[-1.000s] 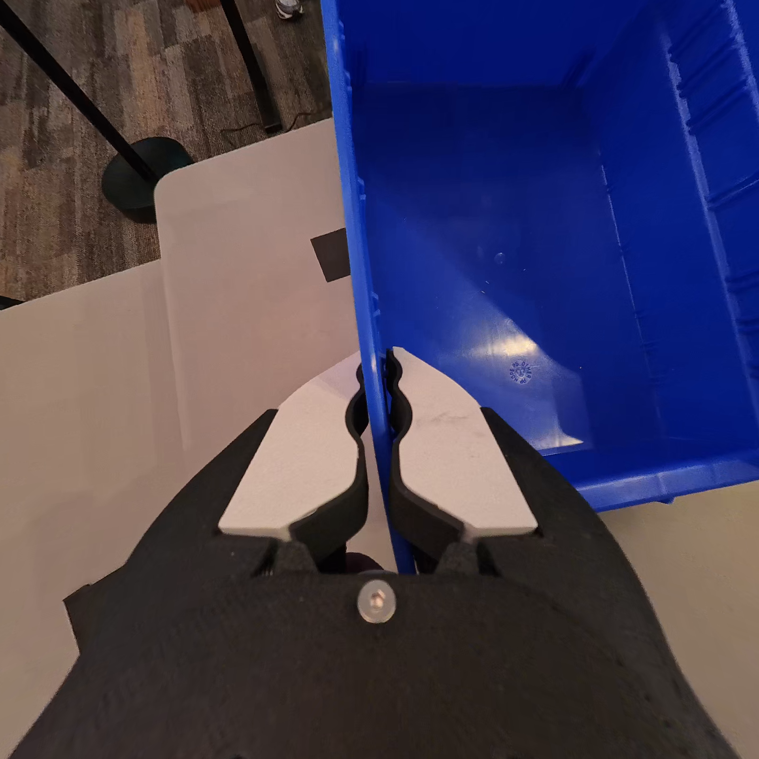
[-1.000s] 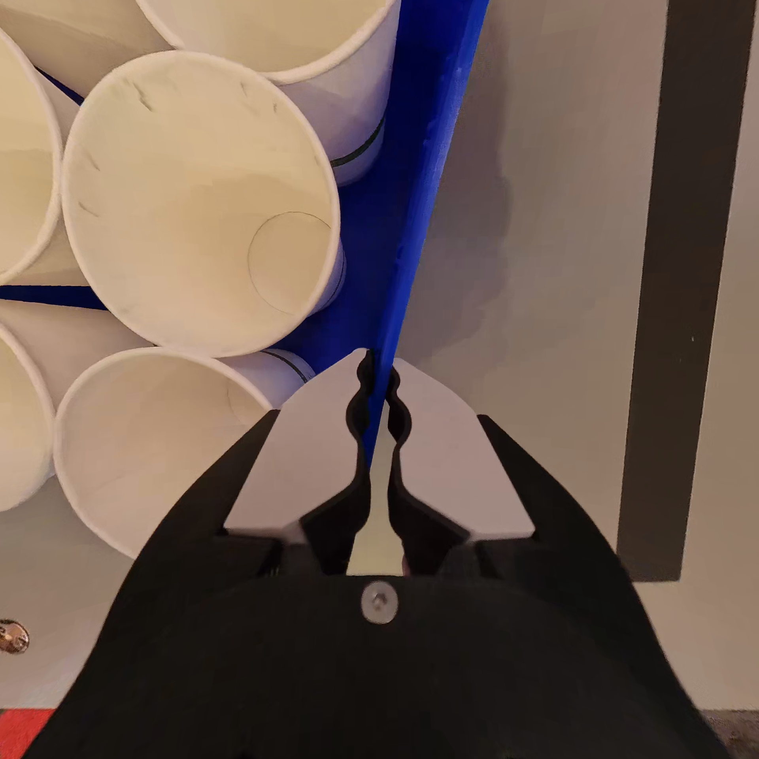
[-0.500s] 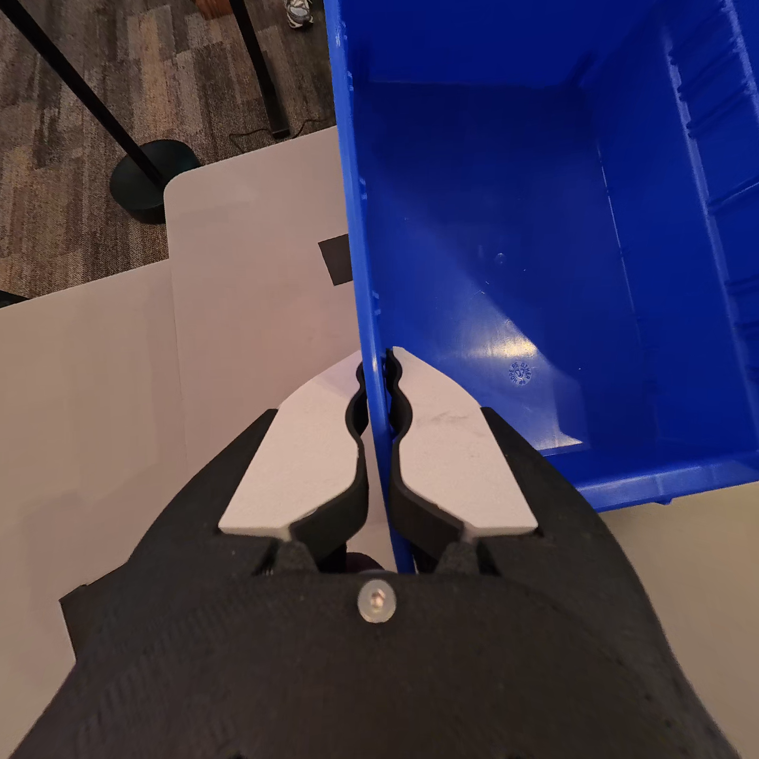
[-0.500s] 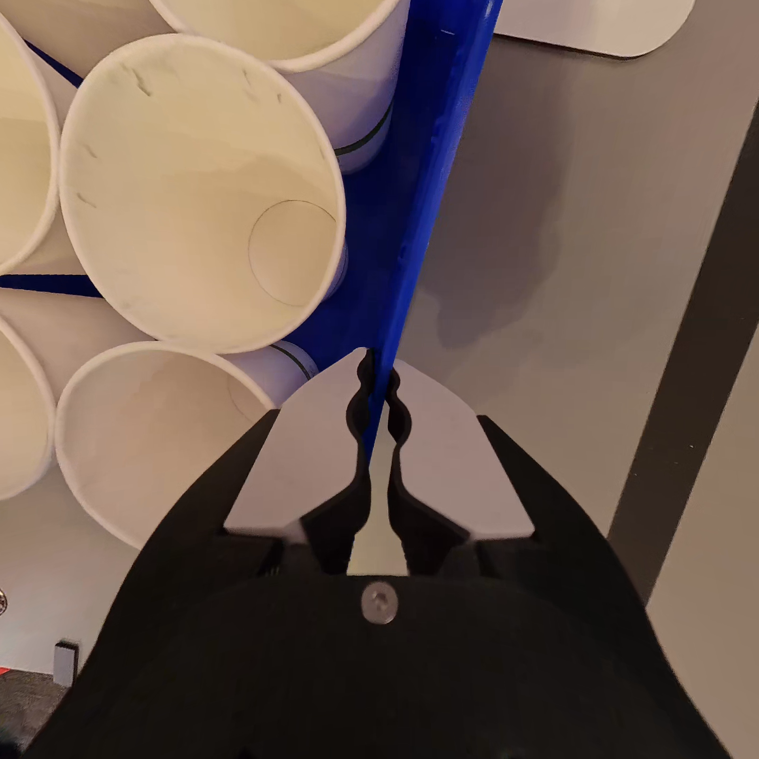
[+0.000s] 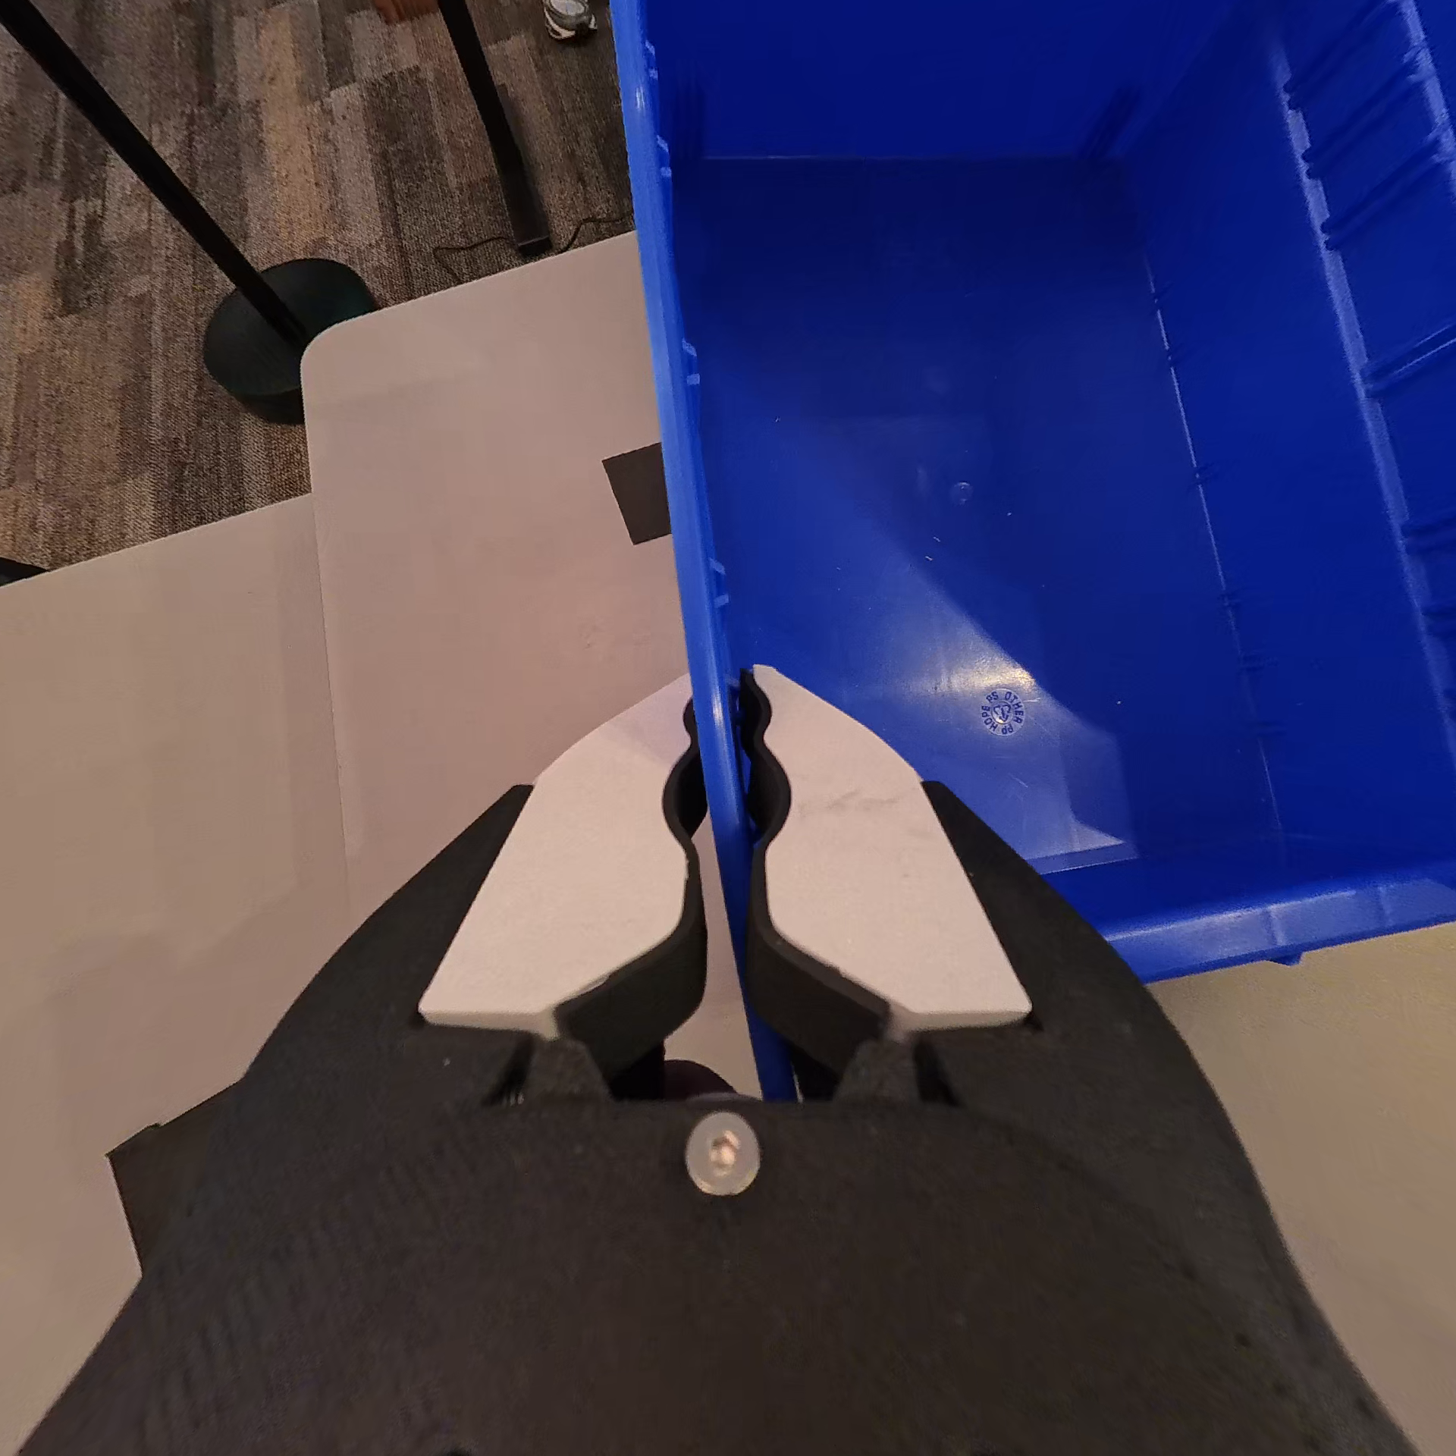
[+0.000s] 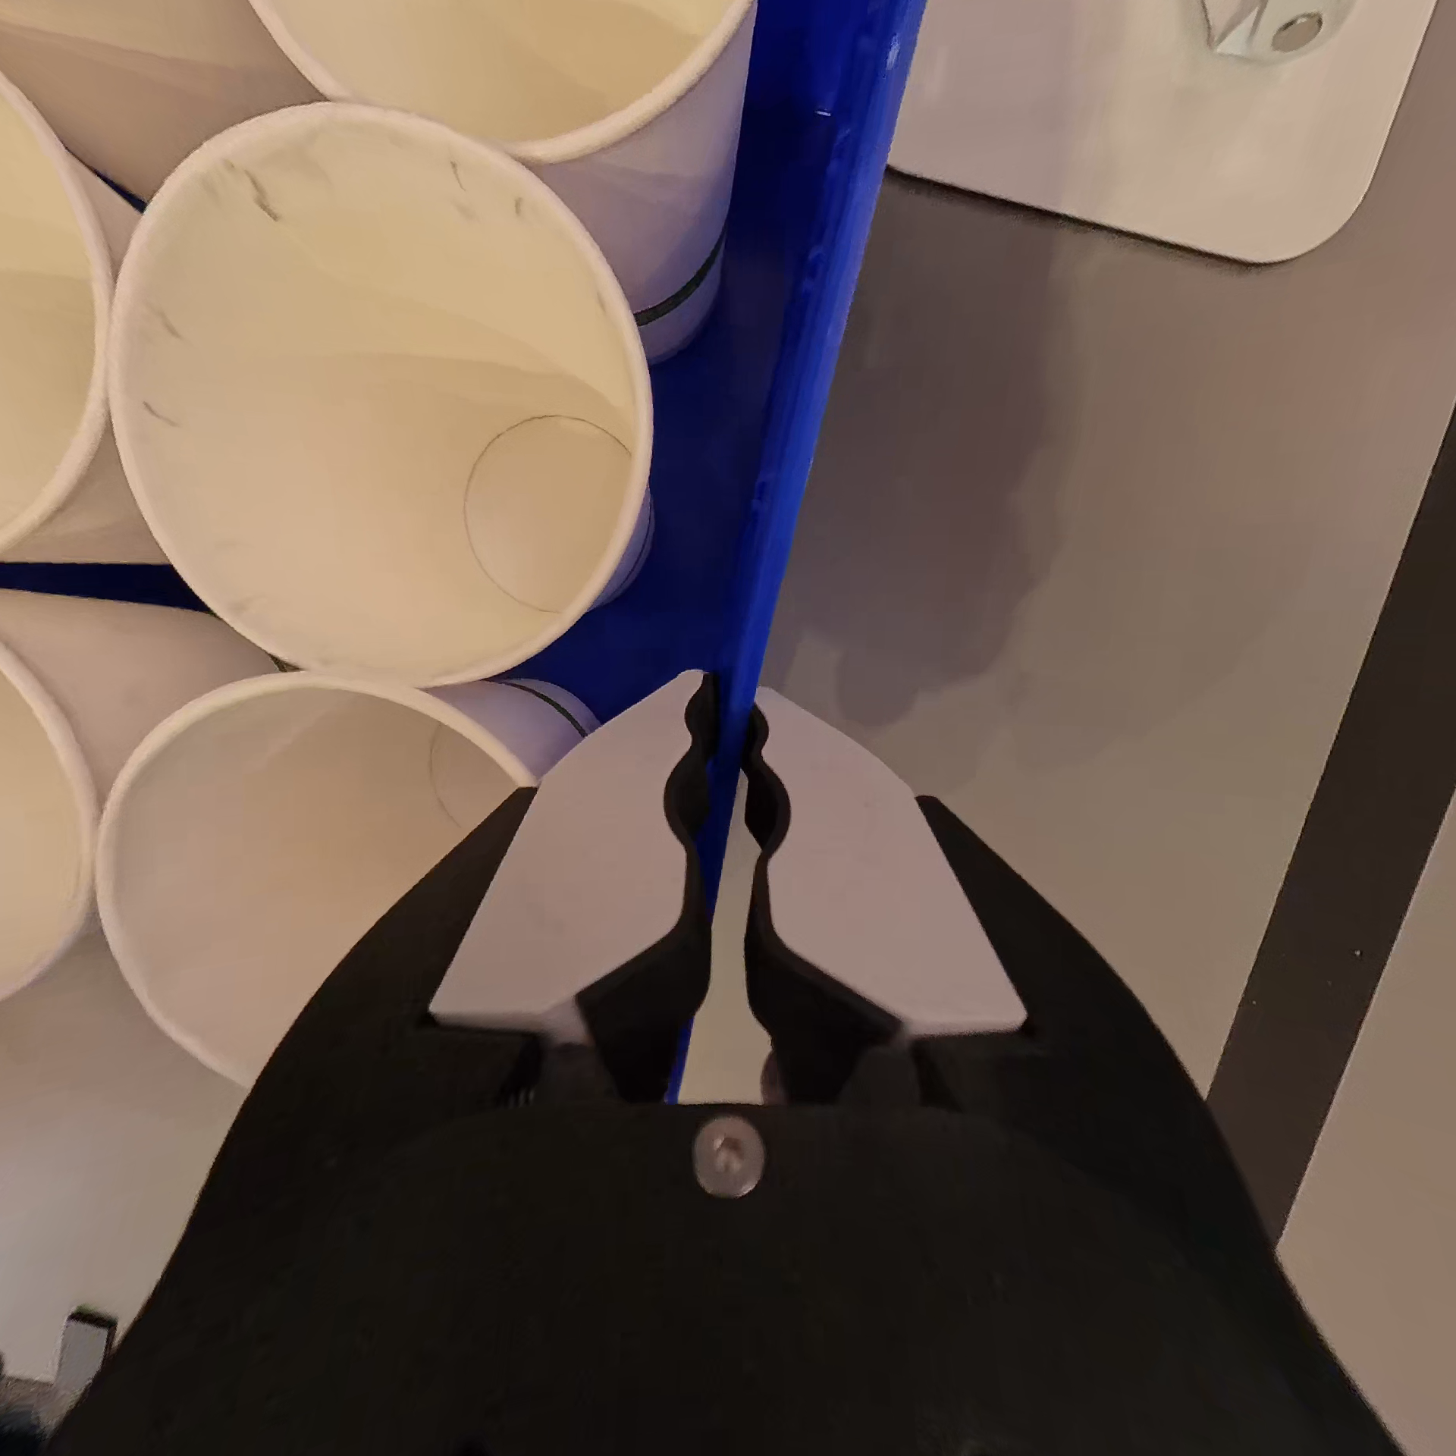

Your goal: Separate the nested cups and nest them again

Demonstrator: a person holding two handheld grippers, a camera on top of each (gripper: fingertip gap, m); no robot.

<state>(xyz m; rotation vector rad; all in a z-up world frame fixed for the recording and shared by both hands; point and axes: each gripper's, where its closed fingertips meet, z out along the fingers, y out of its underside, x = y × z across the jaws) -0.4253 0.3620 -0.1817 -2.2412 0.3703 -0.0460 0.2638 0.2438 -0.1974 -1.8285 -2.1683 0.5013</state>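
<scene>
Gripping: both tools are clamped on blue bin walls.
Left gripper (image 5: 718,709): nearly closed, its two black pads pressed against either side of the left wall of a blue bin (image 5: 677,441), one finger outside, one inside.
That bin: its floor (image 5: 906,473) is bare blue plastic with a small moulded mark near the right fingertip.
Right gripper (image 6: 729,713): nearly closed too, pads pinching the thin right-hand wall of a blue bin (image 6: 819,236); whether it is the same bin I cannot tell.
Cups: white paper cups (image 6: 378,394) stand upright and packed together inside that bin, left of the right gripper, rims touching; one cup (image 6: 299,851) sits just beside the left finger, another (image 6: 504,63) at the far edge.
Table: pale top (image 5: 473,473) left of the bin, with a dark tape patch (image 5: 634,492) against the wall.
Right side: grey surface (image 6: 1064,551) crossed by a dark strip (image 6: 1339,827).
Far left: patterned carpet (image 5: 118,197) and a black stand base (image 5: 276,331).
</scene>
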